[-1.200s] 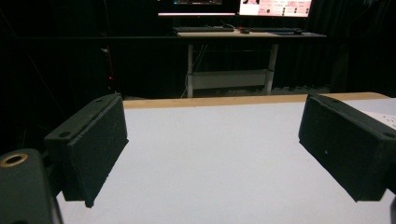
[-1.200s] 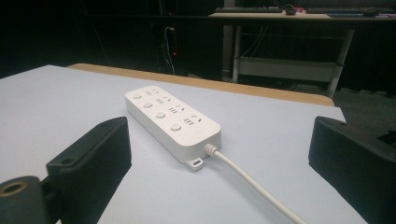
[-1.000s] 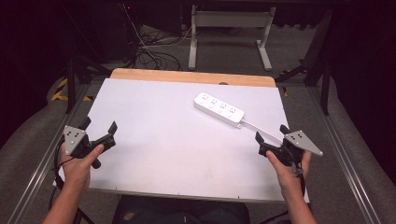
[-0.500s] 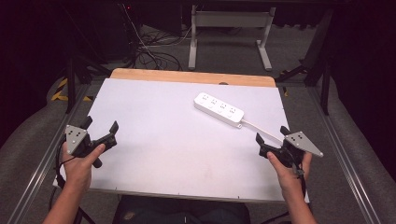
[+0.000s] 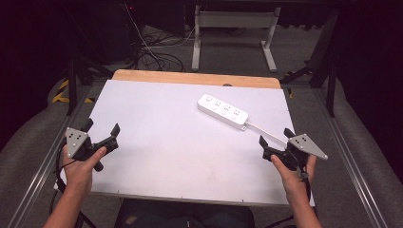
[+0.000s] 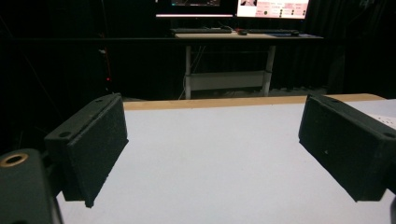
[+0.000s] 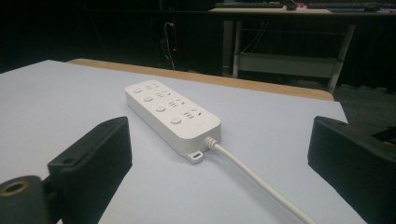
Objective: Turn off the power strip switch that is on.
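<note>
A white power strip [image 5: 223, 110] [image 7: 170, 118] lies flat on the white table top [image 5: 166, 142], toward the back right, with its white cable [image 5: 265, 129] [image 7: 252, 175] running to the right front. My right gripper [image 5: 274, 137] [image 7: 219, 163] is held at the table's right front edge, open, jaws wide apart, with the strip a short way ahead of it. At the left front edge my left gripper [image 5: 101, 127] [image 6: 212, 149] is open too, with bare table between its jaws. A corner of the strip [image 6: 385, 119] shows at the right of the left gripper view.
A wooden strip [image 5: 195, 78] borders the table's far edge. Beyond it stand a desk frame [image 5: 233, 35] and loose cables [image 5: 152, 52] on the floor. Metal rails [image 5: 347, 156] run along both sides. A desk with monitors [image 6: 233, 9] stands further back.
</note>
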`<state>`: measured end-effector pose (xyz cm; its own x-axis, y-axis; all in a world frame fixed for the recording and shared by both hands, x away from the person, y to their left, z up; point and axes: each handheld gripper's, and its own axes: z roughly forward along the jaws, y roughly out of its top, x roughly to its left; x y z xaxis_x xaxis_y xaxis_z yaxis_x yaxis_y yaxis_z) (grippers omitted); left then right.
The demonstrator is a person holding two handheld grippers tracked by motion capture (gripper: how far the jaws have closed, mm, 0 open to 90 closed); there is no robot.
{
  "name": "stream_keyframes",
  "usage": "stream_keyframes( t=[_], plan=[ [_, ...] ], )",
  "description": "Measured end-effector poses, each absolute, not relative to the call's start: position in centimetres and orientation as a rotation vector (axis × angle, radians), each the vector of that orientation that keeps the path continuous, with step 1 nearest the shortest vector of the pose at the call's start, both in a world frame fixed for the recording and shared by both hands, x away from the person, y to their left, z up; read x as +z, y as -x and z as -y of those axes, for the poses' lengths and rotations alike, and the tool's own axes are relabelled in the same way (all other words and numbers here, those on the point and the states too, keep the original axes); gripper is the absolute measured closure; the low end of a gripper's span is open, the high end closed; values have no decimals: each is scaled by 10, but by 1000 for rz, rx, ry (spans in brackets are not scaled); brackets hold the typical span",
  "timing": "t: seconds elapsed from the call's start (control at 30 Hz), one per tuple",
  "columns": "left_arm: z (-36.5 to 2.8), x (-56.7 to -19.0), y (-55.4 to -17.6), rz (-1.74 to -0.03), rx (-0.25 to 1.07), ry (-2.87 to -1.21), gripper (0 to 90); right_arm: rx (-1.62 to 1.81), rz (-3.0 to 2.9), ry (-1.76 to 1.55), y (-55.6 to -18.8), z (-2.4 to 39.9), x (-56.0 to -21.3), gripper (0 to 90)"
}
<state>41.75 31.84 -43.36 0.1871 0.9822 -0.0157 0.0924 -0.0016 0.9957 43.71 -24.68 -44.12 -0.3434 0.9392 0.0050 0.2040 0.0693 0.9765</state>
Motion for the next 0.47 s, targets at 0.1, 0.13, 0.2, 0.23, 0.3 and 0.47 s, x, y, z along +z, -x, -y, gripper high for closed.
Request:
stream_keyframes(
  t=[0.1,0.13,0.2,0.23,0.3,0.47],
  plan=[
    [-319,-433,-417,-1138,1021,-1354,84,1330,-1648,-1152,-437,246,-441,72],
    [-318,-433,-417,-1138,1021,-1355,85,1330,-1648,-1151,-437,246,-441,73],
    [-318,-433,-417,-1137,1020,-1353,85,1328,-1647,-1148,-436,246,-441,73],
    [-318,-433,-417,-1137,1020,-1353,85,1328,-1645,-1148,-436,246,-441,74],
    [-318,-433,-418,-1136,1019,-1356,84,1329,-1646,-1148,-436,246,-441,74],
    [-318,-434,-421,-1140,1018,-1359,84,1333,-1651,-1154,-438,247,-442,75]
  ],
)
